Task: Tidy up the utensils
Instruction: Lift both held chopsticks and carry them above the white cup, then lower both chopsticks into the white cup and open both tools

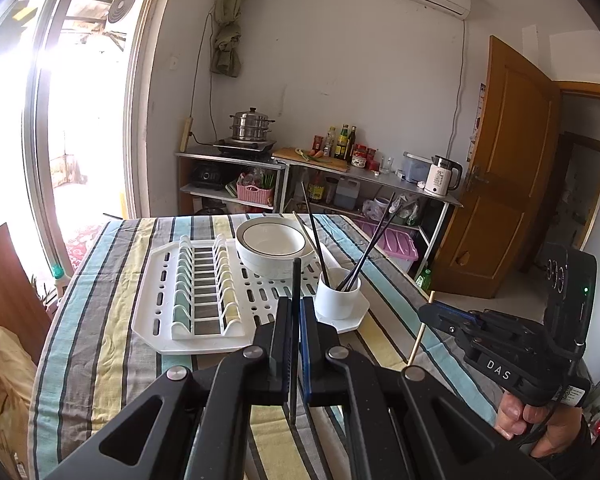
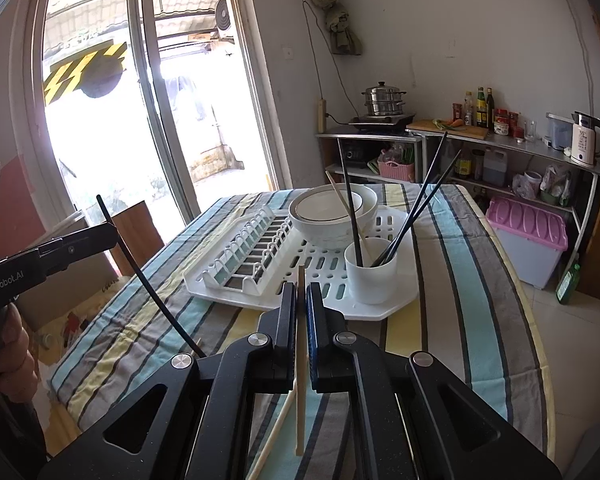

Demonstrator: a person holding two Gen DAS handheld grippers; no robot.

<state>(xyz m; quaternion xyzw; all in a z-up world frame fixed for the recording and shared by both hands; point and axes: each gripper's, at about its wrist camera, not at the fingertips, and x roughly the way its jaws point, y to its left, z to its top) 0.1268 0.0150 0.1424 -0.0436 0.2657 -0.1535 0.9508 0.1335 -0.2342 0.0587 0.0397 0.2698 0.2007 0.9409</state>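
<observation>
The left gripper (image 1: 296,304) was clamped on a black chopstick (image 1: 296,280); the right gripper (image 2: 301,300) was clamped on a pale chopstick (image 2: 300,380); the white cup (image 2: 371,276) stood at the drying rack's (image 2: 400,300) near right corner.

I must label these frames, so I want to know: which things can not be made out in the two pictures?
- Left wrist view: lower end of the black chopstick, hidden between the left hand-held gripper fingers.
- Both views: chopstick tips inside the white cup, hidden by its wall.
- Right wrist view: a second pale stick under the right hand-held gripper, cut off by its body.
- Bottle labels on the shelf: too small.
</observation>
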